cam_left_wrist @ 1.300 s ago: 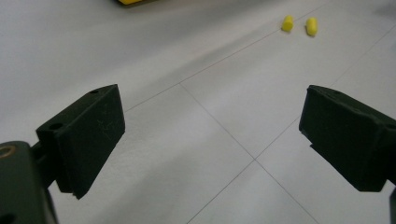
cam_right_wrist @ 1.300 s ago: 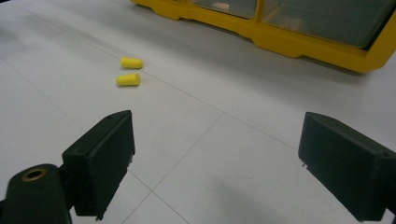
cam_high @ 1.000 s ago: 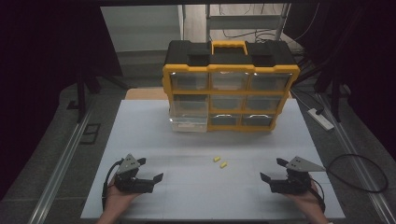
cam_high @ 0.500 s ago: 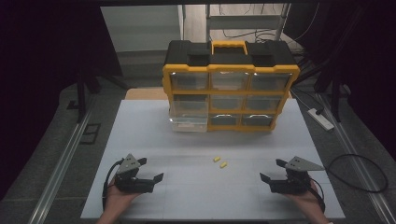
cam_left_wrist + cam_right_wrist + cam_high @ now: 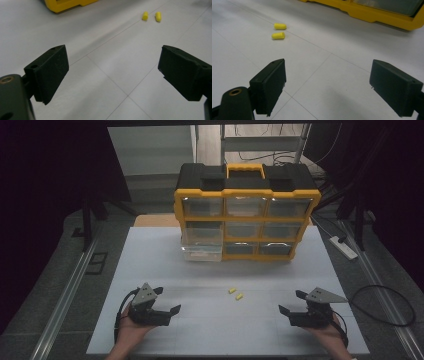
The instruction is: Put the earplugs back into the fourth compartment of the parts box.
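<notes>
Two small yellow foam earplugs [image 5: 235,293] lie side by side, not touching, on the white worktop [image 5: 150,265], between its near edge and the drawer cabinet [image 5: 246,212] at the far edge. The left claw [image 5: 167,312] sits toward the near-left corner, the right claw [image 5: 290,312] toward the near-right corner; each is spread wide with nothing between its black jaws. The plugs lie roughly midway between them, a little farther from the near edge. Neither hand looks clearly nearer. From the right claw they lie ahead and to the left [image 5: 279,31], their long axes crosswise to its line of sight. The plugs look soft, rounded and cylindrical; the worktop is smooth, with faint seam lines. The cabinet is hard yellow-and-black plastic with clear drawers, one low on its left pulled partly out.
</notes>
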`<state>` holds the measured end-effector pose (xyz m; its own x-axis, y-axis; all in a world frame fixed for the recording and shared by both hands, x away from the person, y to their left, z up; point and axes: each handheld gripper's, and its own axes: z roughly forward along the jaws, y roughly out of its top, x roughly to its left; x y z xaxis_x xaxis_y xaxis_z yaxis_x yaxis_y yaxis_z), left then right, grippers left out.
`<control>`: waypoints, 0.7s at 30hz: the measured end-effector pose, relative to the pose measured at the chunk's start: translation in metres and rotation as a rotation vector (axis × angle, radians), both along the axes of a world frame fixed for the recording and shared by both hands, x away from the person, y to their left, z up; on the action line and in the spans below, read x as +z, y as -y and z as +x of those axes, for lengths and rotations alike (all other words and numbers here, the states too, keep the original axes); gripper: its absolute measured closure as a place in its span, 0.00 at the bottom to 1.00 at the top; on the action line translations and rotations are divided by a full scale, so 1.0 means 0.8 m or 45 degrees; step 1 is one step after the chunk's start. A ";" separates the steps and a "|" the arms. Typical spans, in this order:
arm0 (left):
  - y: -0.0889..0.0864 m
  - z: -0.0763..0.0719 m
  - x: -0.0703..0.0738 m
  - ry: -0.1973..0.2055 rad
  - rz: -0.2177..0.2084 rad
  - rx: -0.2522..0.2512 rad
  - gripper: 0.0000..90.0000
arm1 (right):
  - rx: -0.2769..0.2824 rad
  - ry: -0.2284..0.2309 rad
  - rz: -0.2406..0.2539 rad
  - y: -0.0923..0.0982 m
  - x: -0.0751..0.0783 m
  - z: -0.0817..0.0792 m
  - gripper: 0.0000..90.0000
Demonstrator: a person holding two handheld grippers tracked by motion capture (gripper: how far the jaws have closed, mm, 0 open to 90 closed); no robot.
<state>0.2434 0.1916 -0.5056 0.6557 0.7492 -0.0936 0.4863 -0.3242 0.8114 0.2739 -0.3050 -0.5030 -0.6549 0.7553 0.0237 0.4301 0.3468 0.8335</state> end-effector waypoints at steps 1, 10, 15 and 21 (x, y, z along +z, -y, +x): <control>0.002 0.001 0.001 -0.001 0.002 -0.005 0.11 | 0.005 0.000 -0.005 0.000 0.000 0.000 0.16; 0.019 0.008 0.006 -0.003 0.008 -0.043 0.11 | 0.007 -0.001 -0.016 -0.002 -0.001 0.000 0.17; 0.033 0.013 0.010 0.000 0.009 -0.073 0.12 | 0.004 0.000 -0.027 -0.002 -0.001 0.000 0.18; 0.059 0.026 0.014 0.007 0.034 -0.130 0.12 | 0.008 0.000 -0.028 -0.003 -0.002 0.000 0.18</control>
<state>0.2642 0.1447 -0.4941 0.7293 0.6805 -0.0709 0.4452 -0.3934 0.8043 0.2740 -0.3028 -0.5044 -0.6598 0.7514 0.0073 0.4281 0.3678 0.8255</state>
